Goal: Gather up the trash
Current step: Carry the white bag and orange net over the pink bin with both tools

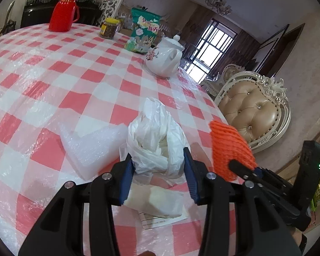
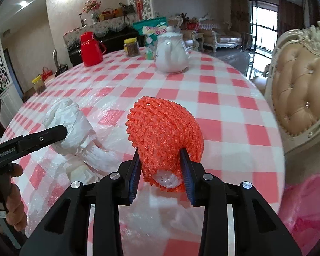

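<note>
The surface point(image 2: 224, 111), draped in a red-and-white checked cloth under clear film, carries everything, with a tufted tan chair point(image 1: 253, 111) at its right edge. Far back stand a red thermos jug point(image 2: 90, 49), a white teapot point(image 2: 170, 53), a green snack bag point(image 1: 144, 32) and a yellow-lidded jar point(image 1: 109, 28). Nearer lies a sheet of bubble wrap point(image 1: 89, 147), flat on the cloth just left of the crumpled white plastic bag point(image 1: 154, 136). That bag is a wrinkled, translucent bundle, long axis running away from the camera, and the left hand-held gripper point(image 1: 157, 162) is closed on its near end. Beneath it sit a folded tissue and a paper slip point(image 1: 160, 204). To the right, the orange foam net sleeve point(image 2: 164, 132), a ribbed mesh tube with white foam showing at its near mouth, points away and slightly left; the right hand-held gripper point(image 2: 160, 166) pinches its near end above the cloth.
</note>
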The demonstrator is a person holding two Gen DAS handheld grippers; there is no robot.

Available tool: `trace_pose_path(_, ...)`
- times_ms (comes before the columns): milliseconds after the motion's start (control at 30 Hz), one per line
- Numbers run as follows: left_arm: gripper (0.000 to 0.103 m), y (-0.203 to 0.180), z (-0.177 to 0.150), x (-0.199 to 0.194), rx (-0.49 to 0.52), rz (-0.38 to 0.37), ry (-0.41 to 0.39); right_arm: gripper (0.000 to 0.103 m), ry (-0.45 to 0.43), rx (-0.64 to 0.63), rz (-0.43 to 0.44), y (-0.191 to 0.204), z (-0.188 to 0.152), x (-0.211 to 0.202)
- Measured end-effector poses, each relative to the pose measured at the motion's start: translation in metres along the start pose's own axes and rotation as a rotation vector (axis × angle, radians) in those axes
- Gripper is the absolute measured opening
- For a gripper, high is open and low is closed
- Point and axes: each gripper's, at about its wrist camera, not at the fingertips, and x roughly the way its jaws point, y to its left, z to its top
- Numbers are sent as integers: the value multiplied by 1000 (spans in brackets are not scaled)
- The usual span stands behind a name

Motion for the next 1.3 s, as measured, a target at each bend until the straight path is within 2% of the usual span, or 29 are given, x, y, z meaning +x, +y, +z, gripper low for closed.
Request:
trace_pose_path(333, 42, -30, 0, -17, 61, -15, -28, 35, -63, 71, -85, -45, -16, -57)
trace_pose_path(633, 42, -77, -11, -23, 125, -57, -24, 35, -101, 142, -167, -90, -42, -103)
trace_pose_path(1000, 42, -155, -32, -15, 235, -151, 4, 35, -147, 243, -289, -150, -73, -150)
trace_pose_path(1300, 43, -233, -57, 5, 352, -237, 56, 36, -160, 308, -377, -190, -95, -171)
